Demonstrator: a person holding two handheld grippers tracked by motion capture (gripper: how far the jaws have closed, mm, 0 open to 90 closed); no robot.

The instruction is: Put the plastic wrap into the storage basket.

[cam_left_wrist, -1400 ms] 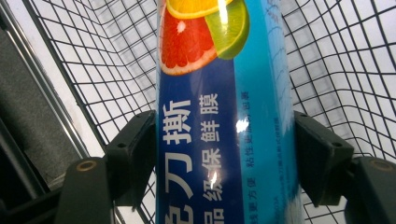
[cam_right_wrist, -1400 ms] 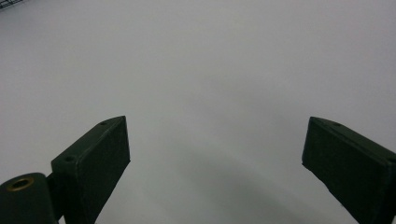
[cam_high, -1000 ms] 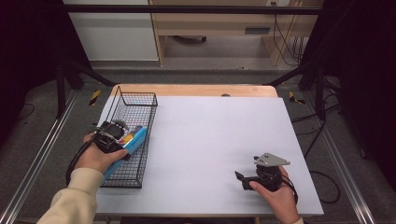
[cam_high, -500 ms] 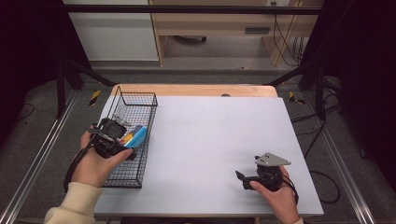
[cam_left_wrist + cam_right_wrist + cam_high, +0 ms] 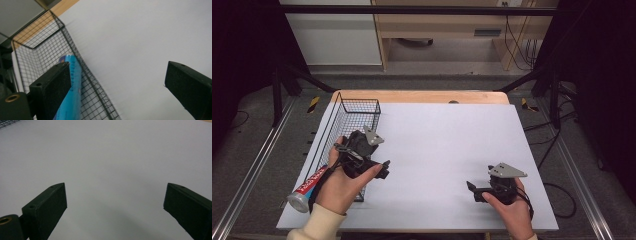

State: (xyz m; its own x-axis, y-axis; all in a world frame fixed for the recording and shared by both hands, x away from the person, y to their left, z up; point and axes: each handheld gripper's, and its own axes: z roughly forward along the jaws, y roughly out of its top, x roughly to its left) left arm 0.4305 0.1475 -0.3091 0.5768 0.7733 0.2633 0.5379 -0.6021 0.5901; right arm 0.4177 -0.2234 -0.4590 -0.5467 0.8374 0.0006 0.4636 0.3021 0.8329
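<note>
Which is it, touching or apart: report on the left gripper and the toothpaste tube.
Apart. The left gripper view shows the left gripper open with only white table between its jaws; the toothpaste tube lies in the wire basket behind one jaw.

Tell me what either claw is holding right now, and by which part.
Nothing is held. The left claw has just been opening, with nothing between its jaws; the toothpaste tube lies in the wire basket. The right claw is open over bare table.

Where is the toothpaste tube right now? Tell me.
In the high view the toothpaste tube lies in the wire basket at the table's left edge, its cap end poking past the near end, beside the left gripper.
</note>
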